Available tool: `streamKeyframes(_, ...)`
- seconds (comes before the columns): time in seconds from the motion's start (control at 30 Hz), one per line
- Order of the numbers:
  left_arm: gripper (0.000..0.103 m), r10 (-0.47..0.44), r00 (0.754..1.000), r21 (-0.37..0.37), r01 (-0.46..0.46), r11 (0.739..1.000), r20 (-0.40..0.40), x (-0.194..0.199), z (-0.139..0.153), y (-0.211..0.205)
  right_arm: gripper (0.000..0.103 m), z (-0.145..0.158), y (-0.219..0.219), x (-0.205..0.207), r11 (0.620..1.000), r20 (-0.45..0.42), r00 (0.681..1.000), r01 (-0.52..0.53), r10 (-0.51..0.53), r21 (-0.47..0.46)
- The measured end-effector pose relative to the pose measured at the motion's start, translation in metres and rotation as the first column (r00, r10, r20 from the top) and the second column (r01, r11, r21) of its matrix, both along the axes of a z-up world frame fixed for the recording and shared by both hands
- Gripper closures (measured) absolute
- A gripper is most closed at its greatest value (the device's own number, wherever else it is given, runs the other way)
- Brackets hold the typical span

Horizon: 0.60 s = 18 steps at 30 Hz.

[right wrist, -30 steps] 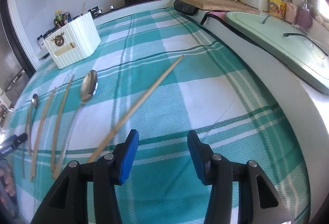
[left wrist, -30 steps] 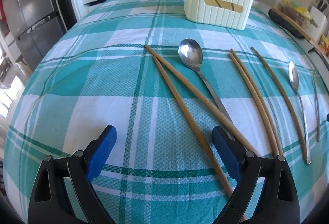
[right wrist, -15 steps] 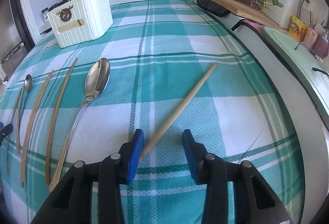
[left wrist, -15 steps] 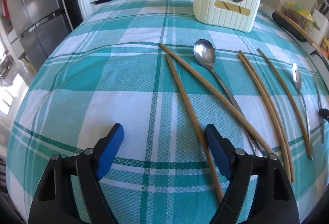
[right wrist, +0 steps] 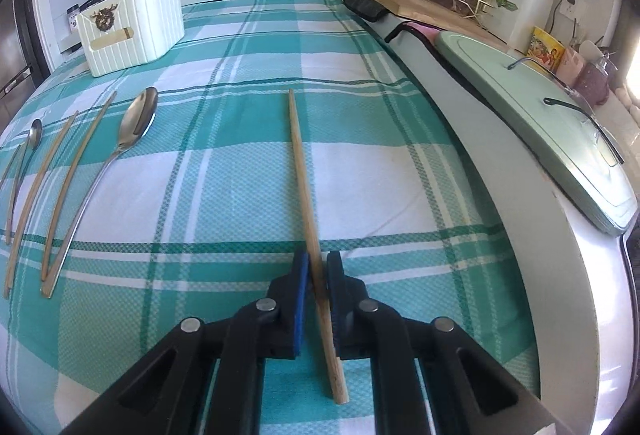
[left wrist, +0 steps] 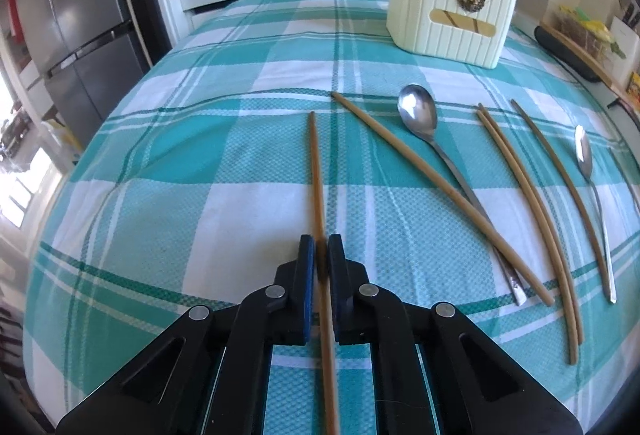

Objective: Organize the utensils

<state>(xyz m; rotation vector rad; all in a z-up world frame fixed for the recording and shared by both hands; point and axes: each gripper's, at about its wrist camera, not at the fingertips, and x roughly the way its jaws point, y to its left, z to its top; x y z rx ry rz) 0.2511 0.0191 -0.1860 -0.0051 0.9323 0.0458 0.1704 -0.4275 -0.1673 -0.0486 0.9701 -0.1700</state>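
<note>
Clamping one chopstick each near its butt end, left gripper [left wrist: 321,251] and right gripper [right wrist: 318,267]; light, stiff, slippery, likely to pivot.

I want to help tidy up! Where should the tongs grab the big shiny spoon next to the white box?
Probably the big spoon's thin handle, midway along, coming down from above with one pad on each side. The bowl is wide and rounded, and near its end the handle slips under a chopstick, so midway is clearer.
</note>
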Motion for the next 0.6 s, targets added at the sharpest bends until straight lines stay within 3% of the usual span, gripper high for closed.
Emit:
streamKeyframes(0.2,0.093,-0.007,1.000,-0.035,0.007,0.999,-0.003,0.005,-0.001,0.025,0.092,0.001,-0.010,-0.001,1.000,0.017,1.000,0.004,-0.004,-0.001)
streamKeyframes(0.27,0.091,-0.022,1.000,-0.058,0.021,0.998,-0.005,0.007,-0.002,0.028,0.085,0.000,-0.009,0.001,1.000,0.022,1.000,-0.016,0.015,0.023)
streamKeyframes(0.33,0.080,-0.036,0.999,-0.053,0.036,0.998,-0.004,0.008,-0.002,0.028,0.066,-0.001,-0.008,0.002,0.999,0.034,0.999,-0.032,0.031,0.042)
streamKeyframes(0.37,0.062,-0.040,0.999,-0.041,0.040,0.998,-0.005,0.009,-0.002,0.027,0.058,-0.001,-0.008,0.003,0.998,0.037,0.999,-0.035,0.033,0.051)
streamKeyframes(0.4,0.040,-0.037,0.999,-0.022,0.036,0.999,-0.009,0.010,-0.003,0.026,0.058,-0.002,-0.007,0.004,0.998,0.039,0.999,-0.038,0.036,0.057)
streamKeyframes(0.47,0.029,-0.016,1.000,0.005,0.016,1.000,-0.006,0.011,-0.006,0.026,0.057,-0.003,-0.007,0.006,0.997,0.047,0.998,-0.048,0.045,0.057)
streamKeyframes(0.53,0.026,-0.008,1.000,-0.016,0.008,1.000,-0.005,0.013,-0.007,0.030,0.055,-0.004,-0.009,0.008,0.996,0.053,0.997,-0.056,0.052,0.070)
streamKeyframes(0.6,0.016,0.008,1.000,-0.015,-0.008,1.000,-0.012,0.015,-0.008,0.035,0.053,-0.004,-0.012,0.009,0.995,0.054,0.997,-0.061,0.056,0.084)
